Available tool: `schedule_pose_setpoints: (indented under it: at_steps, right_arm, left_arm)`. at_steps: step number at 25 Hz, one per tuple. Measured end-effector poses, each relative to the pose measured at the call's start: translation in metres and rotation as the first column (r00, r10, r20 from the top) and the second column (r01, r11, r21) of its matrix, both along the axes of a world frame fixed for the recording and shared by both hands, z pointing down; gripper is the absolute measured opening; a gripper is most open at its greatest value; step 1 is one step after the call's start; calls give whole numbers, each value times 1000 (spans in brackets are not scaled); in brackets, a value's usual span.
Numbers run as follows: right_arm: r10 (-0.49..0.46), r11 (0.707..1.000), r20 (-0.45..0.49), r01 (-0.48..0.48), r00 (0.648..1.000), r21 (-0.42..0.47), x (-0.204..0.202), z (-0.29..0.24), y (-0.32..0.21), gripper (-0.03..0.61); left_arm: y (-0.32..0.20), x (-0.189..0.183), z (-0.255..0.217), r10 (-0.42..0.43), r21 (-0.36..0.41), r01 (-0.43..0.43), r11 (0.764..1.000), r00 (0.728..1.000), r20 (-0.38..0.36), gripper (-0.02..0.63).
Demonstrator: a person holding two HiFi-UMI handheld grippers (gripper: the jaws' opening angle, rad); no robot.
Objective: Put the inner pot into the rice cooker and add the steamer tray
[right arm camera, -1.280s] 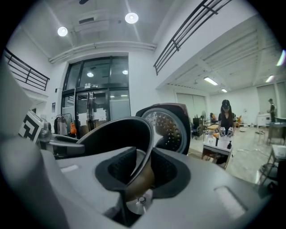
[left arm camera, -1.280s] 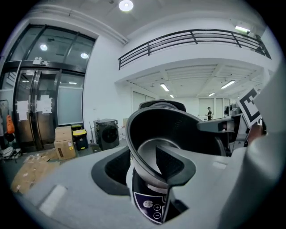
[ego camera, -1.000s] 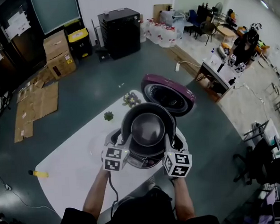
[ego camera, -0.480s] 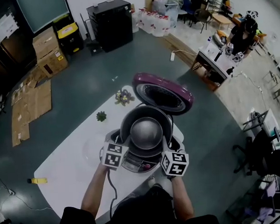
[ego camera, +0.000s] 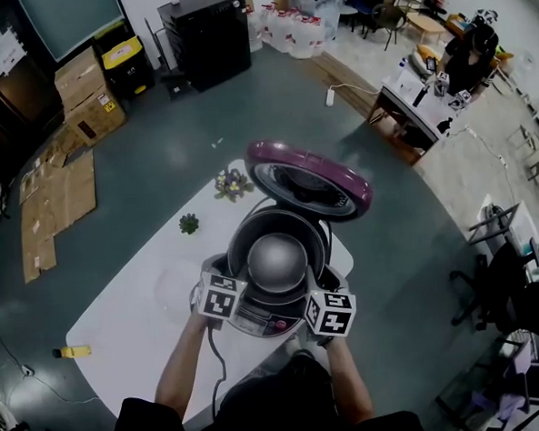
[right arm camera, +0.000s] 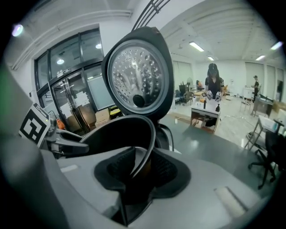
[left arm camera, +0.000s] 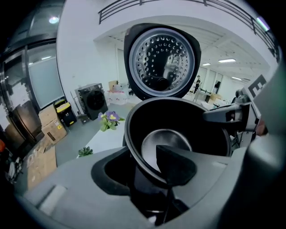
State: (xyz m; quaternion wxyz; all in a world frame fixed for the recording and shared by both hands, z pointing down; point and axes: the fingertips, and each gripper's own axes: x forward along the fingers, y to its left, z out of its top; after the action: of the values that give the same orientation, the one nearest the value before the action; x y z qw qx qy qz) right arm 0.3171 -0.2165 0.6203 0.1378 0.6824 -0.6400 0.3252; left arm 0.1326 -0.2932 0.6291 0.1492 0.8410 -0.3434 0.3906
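the inner pot (ego camera: 277,258) sits low in the mouth of the rice cooker (ego camera: 258,322), its rim pinched on both sides. the left gripper (left arm camera: 145,174) is clamped on one edge. the right gripper (right arm camera: 142,167) grips the other, its jaws having just eased wider. the purple lid (ego camera: 311,178) stands raised behind, on a white table (ego camera: 139,318).

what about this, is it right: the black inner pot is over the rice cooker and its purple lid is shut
No: the purple lid stands open behind the inner pot, as the head view shows. The pot is over the rice cooker.
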Motion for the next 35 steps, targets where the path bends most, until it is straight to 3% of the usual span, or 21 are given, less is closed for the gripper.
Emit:
schedule_pose_setpoints:
  at_steps: [8, 16, 20, 22, 35]
  right_arm:
    - [5, 998, 21, -4, 1000, -62, 0, 20, 3, 118]
    - [16, 998, 10, -15, 1000, -64, 1, 26, 3, 118]
    - [-8, 998, 11, 8, 1000, -60, 0, 24, 2, 132]
    - [-10, 999, -20, 9, 1000, -35, 3, 17, 1, 192]
    - [-89, 986, -127, 106, 988, 126, 4, -52, 5, 192]
  left_arm:
    - [-2, 1, 16, 26, -22, -24, 999, 995, 97, 195]
    - [-2, 2, 25, 22, -28, -18, 999, 987, 157, 198]
    - [-5, 0, 23, -1, -20, 3, 1000, 991, 132, 198]
    - [-6, 0, 17, -16, 6, 15, 1000, 994, 110, 210]
    - [3, -11, -44, -129, 162, 133, 978, 991, -35, 221]
